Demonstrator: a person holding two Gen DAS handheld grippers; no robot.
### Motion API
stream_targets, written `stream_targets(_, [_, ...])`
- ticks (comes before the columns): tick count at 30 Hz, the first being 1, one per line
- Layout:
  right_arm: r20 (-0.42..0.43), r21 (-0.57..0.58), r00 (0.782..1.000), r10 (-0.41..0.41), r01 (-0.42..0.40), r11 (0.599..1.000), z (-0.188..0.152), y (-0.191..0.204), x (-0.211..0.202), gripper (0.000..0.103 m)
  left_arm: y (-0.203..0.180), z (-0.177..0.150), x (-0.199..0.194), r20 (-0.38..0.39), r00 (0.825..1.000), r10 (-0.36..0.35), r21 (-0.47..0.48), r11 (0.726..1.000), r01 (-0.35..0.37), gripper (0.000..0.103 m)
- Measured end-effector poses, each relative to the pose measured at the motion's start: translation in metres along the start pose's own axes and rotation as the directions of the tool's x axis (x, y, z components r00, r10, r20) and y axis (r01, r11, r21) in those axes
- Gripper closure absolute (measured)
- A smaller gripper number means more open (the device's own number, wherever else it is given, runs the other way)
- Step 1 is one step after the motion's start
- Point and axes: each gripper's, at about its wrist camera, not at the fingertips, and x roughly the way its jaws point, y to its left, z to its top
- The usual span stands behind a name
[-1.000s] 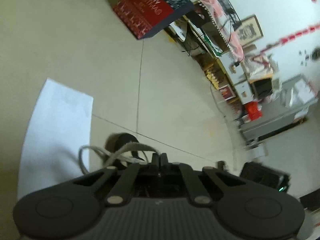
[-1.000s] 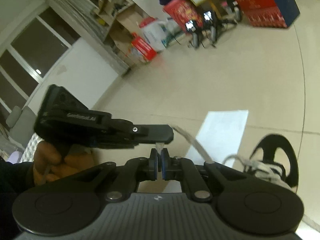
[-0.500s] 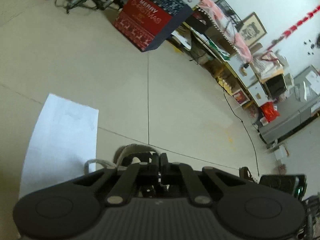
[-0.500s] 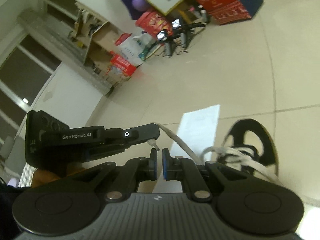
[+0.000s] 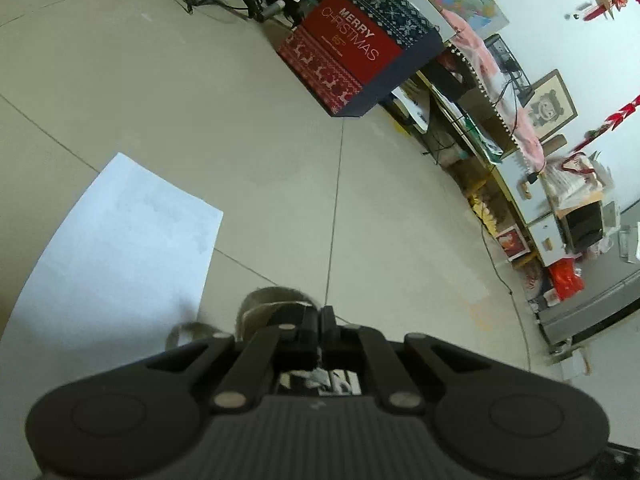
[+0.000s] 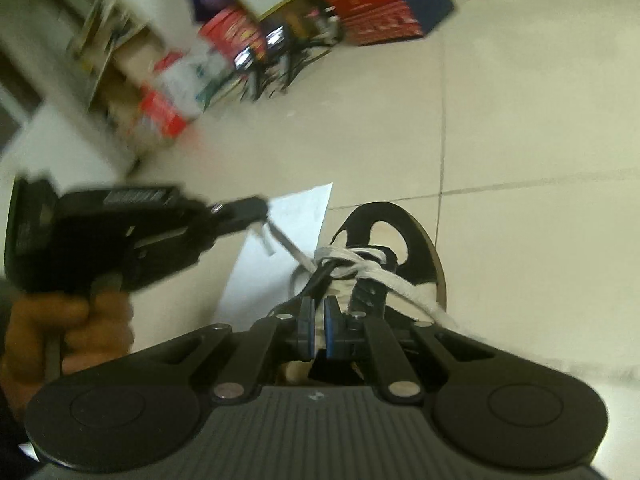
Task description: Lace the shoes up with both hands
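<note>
The shoe (image 6: pixel 394 264) sits on a tiled floor (image 5: pixel 400 208) beside white paper (image 5: pixel 116 240). The left gripper (image 6: pixel 256 210) pinches the lace (image 6: pixel 288 244); the right gripper (image 6: pixel 314 330) is slightly apart, holding nothing.

The shoe (image 6: pixel 404 240) is black and white with a pale grey lace (image 6: pixel 384 276). The box (image 5: pixel 360 52) is red and navy, with snowflake and reindeer patterns.

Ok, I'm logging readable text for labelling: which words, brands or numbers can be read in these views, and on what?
"MERRY CHRISTMAS", white letters on the red panel of the large red and navy gift box on the floor.
Small white print beneath it: too small to read.
White label on the black handheld left gripper: blurred, unreadable.
Red packages on the shelves: blurred.
</note>
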Motion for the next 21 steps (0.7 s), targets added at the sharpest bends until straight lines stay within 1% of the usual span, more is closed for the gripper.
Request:
stream_targets(2, [-0.032, -0.125, 0.999, -0.042, 0.038, 0.991, 0.002, 0.014, 0.008, 0.1, 0.0, -0.003, 0.005, 0.004, 1.0, 0.01, 0.006, 1.0, -0.01, 0.102])
stream_targets(3, [-0.042, -0.169, 0.997, -0.058, 0.051, 0.984, 0.002, 0.018, 0.013, 0.1, -0.001, -0.004, 0.007, 0.006, 1.0, 0.017, 0.015, 1.0, -0.017, 0.102])
stream_targets(4, [-0.05, -0.208, 0.996, -0.073, 0.061, 0.976, 0.002, 0.022, 0.018, 0.1, -0.001, -0.006, 0.008, 0.005, 1.0, 0.023, 0.024, 0.999, -0.023, 0.102])
stream_targets(6, [-0.06, -0.25, 0.994, -0.096, 0.078, 0.965, 0.002, 0.023, 0.026, 0.1, 0.0, -0.009, 0.01, 0.005, 0.999, 0.033, 0.034, 0.999, -0.033, 0.102])
stream_targets(9, [-0.067, -0.275, 0.992, -0.109, 0.087, 0.958, 0.002, 0.024, 0.037, 0.1, 0.003, -0.01, 0.012, 0.007, 0.999, 0.045, 0.039, 0.998, -0.045, 0.102])
stream_targets(14, [-0.06, -0.352, 0.989, -0.134, 0.104, 0.93, 0.002, 0.027, 0.042, 0.1, 0.001, -0.012, 0.013, -0.003, 1.0, 0.031, 0.042, 0.999, -0.031, 0.102])
stream_targets(21, [-0.039, -0.343, 0.988, -0.151, 0.129, 0.93, 0.01, 0.021, 0.046, 0.099, -0.002, -0.016, 0.015, -0.012, 0.999, 0.043, 0.06, 0.997, -0.042, 0.102])
